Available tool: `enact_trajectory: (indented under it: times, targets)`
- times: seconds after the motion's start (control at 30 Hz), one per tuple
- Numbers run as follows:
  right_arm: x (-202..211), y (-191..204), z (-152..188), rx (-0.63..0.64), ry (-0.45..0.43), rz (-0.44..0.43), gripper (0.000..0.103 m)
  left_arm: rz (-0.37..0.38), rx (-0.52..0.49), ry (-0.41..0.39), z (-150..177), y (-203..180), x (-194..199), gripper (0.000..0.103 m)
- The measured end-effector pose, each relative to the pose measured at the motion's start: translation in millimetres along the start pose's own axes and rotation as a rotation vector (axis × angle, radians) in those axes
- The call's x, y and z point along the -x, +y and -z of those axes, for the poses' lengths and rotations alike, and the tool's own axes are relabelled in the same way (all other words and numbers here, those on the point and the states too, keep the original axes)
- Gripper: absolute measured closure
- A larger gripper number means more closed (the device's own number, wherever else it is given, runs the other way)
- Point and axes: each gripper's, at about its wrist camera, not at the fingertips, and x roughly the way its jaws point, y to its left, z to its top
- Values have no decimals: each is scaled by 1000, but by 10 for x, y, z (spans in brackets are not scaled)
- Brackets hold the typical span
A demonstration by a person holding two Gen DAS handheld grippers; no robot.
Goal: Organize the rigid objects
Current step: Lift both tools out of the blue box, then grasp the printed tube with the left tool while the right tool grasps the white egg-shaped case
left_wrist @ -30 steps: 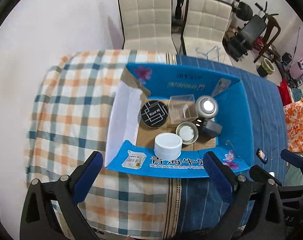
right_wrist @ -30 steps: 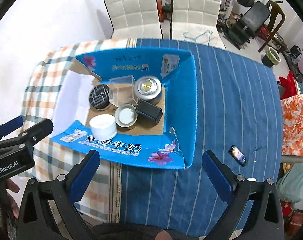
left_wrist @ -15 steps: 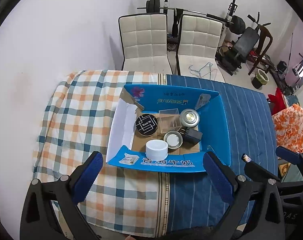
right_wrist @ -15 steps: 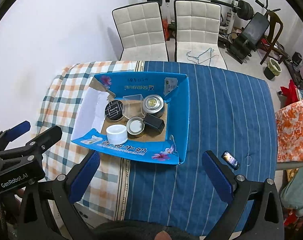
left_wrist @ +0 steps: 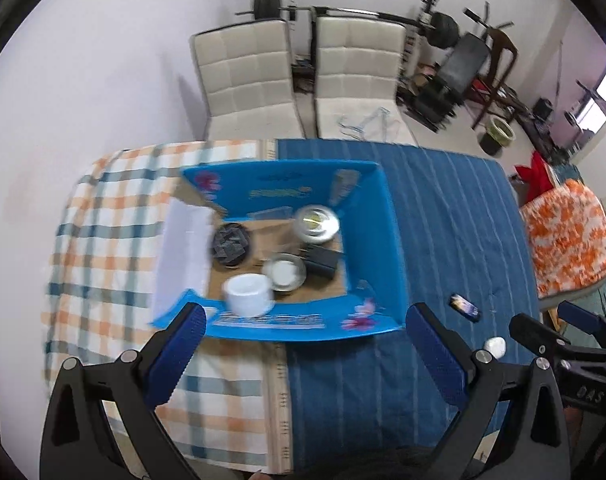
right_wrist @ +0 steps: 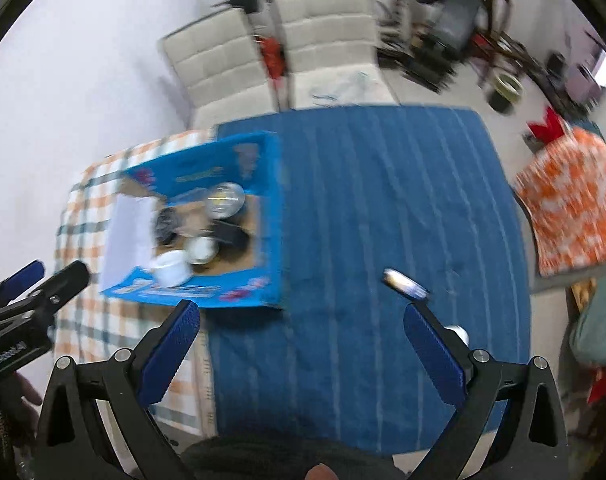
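Rigid objects sit mostly in blue box; small dark item lies loose near tabletop's right edge. Left gripper and right gripper both wide open, empty. Risk: blurred, high approach could knock it off.

Both grippers are just hanging up high, tilted down. Left gripper has its 2 blue-padded fingers spread wide, nothing between them. Right gripper is the same deal, jaws wide apart and holding nothing.
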Motion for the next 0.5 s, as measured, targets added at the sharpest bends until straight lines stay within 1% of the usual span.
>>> enact_trajectory:
  times: [0.1, 0.13, 0.17, 0.23, 0.3, 0.37, 0.4, 0.47, 0.5]
  targets:
    - [-195, -541, 51, -88, 33, 58, 0, 17, -49, 27, -32, -407, -253, 0]
    - [-312, -776, 82, -128, 55, 80, 0, 17, -70, 45, -41, -587, -396, 0]
    - [-428, -980, 120, -163, 73, 94, 0, 15, -81, 66, -44, -689, -489, 0]
    - [-698, -1374, 209, -227, 117, 126, 0, 40, -115, 121, -38, -1014, -765, 0]
    - [-993, -1718, 316, -294, 168, 124, 0, 39, -147, 158, -11, -1259, -976, 0]
    - [-1363, -2075, 459, -357, 235, 142, 0, 37, -185, 202, 40, -1555, -1223, 0]
    - [-1522, -2196, 532, -381, 262, 140, 0, 33, -195, 215, 59, -1644, -1296, 0]
    - [-1850, -2385, 662, -415, 334, 127, 3, 23, -223, 248, 114, -1848, -1469, 0]
    - [-1982, -2451, 722, -427, 359, 105, 6, 19, -234, 263, 140, -1929, -1546, 0]
